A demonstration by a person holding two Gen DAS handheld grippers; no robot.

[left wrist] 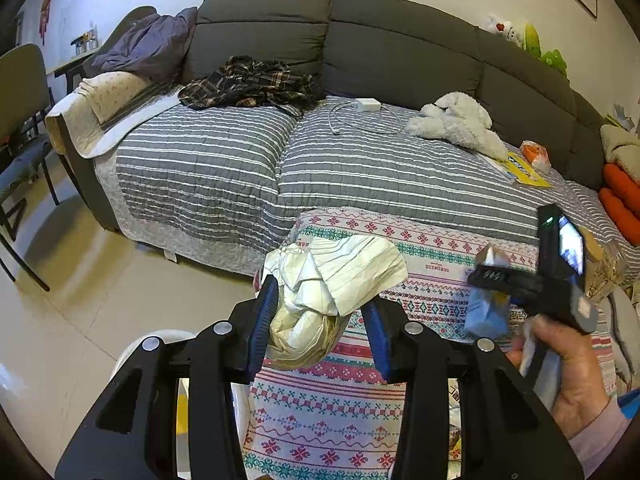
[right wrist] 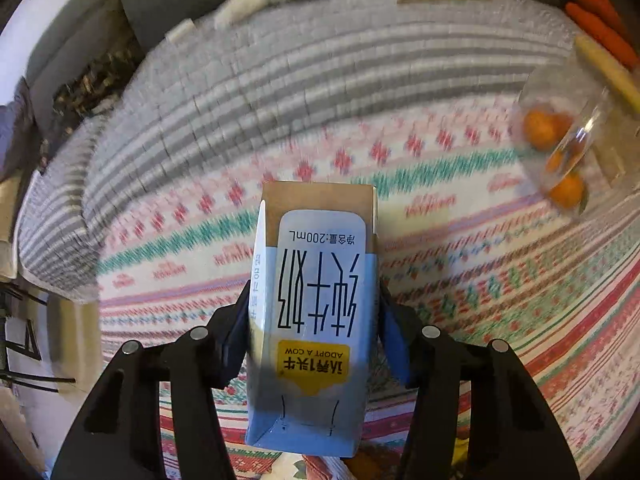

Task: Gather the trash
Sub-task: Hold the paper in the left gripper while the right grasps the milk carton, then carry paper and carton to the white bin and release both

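Note:
My left gripper (left wrist: 322, 312) is shut on a crumpled white paper wrapper (left wrist: 332, 280) and holds it above the edge of the patterned tablecloth (left wrist: 420, 280). My right gripper (right wrist: 314, 320) is shut on a light blue 200 mL milk carton (right wrist: 316, 312), held upside down above the same cloth (right wrist: 440, 240). In the left wrist view the right gripper (left wrist: 496, 280) shows at the right with the carton (left wrist: 486, 316) in it, held by a hand.
A grey sofa (left wrist: 360, 52) with a striped cover carries a plaid shirt (left wrist: 252, 84), a charger with cable (left wrist: 366, 110), a white plush toy (left wrist: 460, 124) and a yellow booklet (left wrist: 524, 170). A clear container of oranges (right wrist: 560, 140) stands on the table at right. A chair (left wrist: 20, 120) stands left.

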